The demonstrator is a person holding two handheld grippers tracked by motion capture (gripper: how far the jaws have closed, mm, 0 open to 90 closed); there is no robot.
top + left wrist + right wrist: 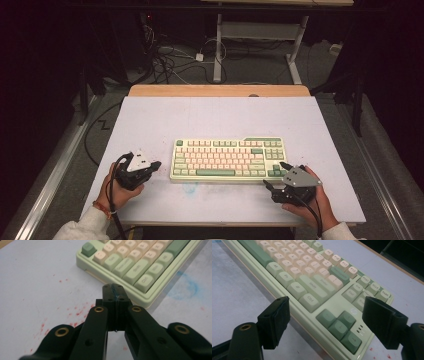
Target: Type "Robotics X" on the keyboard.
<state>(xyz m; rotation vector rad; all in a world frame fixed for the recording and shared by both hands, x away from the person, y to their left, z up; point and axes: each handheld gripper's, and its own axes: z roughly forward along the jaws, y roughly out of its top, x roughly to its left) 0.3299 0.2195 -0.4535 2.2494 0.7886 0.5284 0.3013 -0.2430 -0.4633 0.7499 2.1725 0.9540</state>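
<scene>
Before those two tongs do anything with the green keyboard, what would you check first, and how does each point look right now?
1. Keyboard lies flat on the table: ok.
2. Left tongs shut with nothing between the jaws: ok.
3. Left tongs aimed at the keyboard's near left corner, not touching it: ok.
4. Right tongs open wide, nothing held: ok.
5. Arrow keys sit between the right jaws' line of sight, untouched: ok.
6. Whether the red specks on the table are wet: cannot tell.
</scene>
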